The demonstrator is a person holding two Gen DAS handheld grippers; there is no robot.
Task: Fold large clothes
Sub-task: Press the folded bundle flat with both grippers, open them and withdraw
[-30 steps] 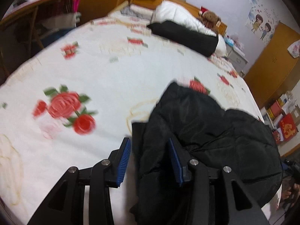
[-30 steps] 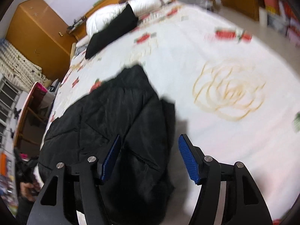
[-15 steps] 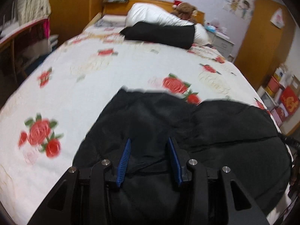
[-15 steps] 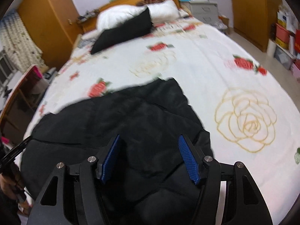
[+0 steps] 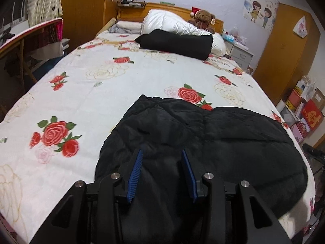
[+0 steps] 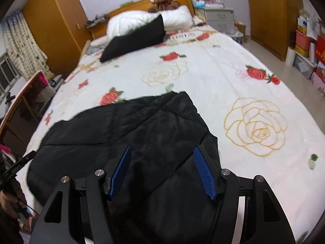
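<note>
A large black quilted jacket (image 5: 213,142) lies bunched on the near end of a bed with a white rose-print sheet (image 5: 97,93). It also shows in the right wrist view (image 6: 130,130). My left gripper (image 5: 162,158) is open and empty, hovering above the jacket's left part. My right gripper (image 6: 162,158) is open and empty, with its jaws wide, above the jacket's right part near its right edge. The jacket's near edge is hidden under both grippers.
A white duvet (image 5: 174,24) and a black pillow (image 5: 176,42) lie at the headboard with a teddy bear (image 5: 203,18). A desk (image 5: 24,40) stands left of the bed. Wardrobes (image 6: 270,14), a nightstand (image 6: 219,18) and stacked boxes (image 6: 310,46) stand to the right.
Both grippers have swung from looking at the jacket's sides to facing the headboard, and now sit over the jacket. Both stay open.
</note>
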